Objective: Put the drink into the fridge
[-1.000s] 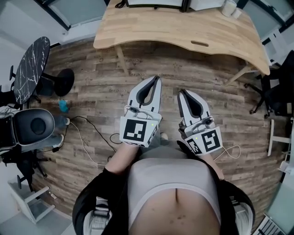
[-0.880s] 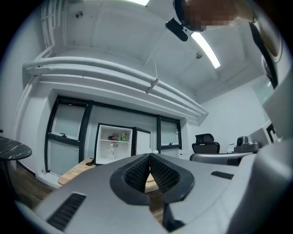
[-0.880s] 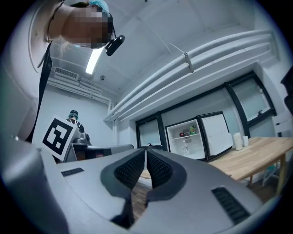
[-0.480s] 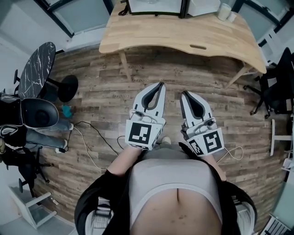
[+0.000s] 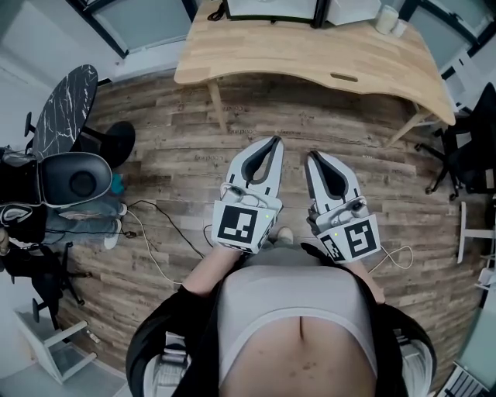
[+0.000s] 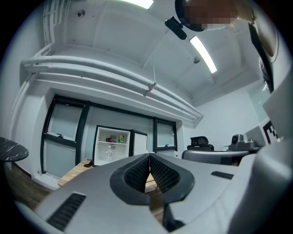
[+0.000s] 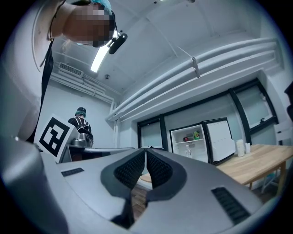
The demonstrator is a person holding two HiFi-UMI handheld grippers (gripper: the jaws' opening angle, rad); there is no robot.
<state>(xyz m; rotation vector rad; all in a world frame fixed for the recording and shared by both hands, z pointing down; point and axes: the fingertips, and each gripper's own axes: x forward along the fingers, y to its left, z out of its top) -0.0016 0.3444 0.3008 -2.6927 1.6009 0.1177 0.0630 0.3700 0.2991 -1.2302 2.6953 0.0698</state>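
Both grippers are held side by side over the wood floor and point at a wooden desk point(image 5: 310, 50). My left gripper point(image 5: 273, 141) is shut with nothing in it, and its pads meet at the tip in the left gripper view point(image 6: 149, 156). My right gripper point(image 5: 311, 156) is also shut and empty point(image 7: 145, 151). On the desk stands a small white fridge point(image 6: 112, 145) with its door point(image 7: 220, 139) swung open. A green can point(image 7: 197, 135) and a clear bottle point(image 7: 188, 147) stand inside it. Neither gripper holds a drink.
White cups point(image 5: 386, 15) stand at the desk's right end. A round black marble table point(image 5: 63, 108) and an office chair point(image 5: 74, 182) are at the left, with cables point(image 5: 155, 233) on the floor. Another black chair point(image 5: 473, 147) is at the right. A second person point(image 7: 81, 123) stands far off.
The person has stepped forward and both shut grippers have advanced toward the desk. The chair at the left has slid further into view.
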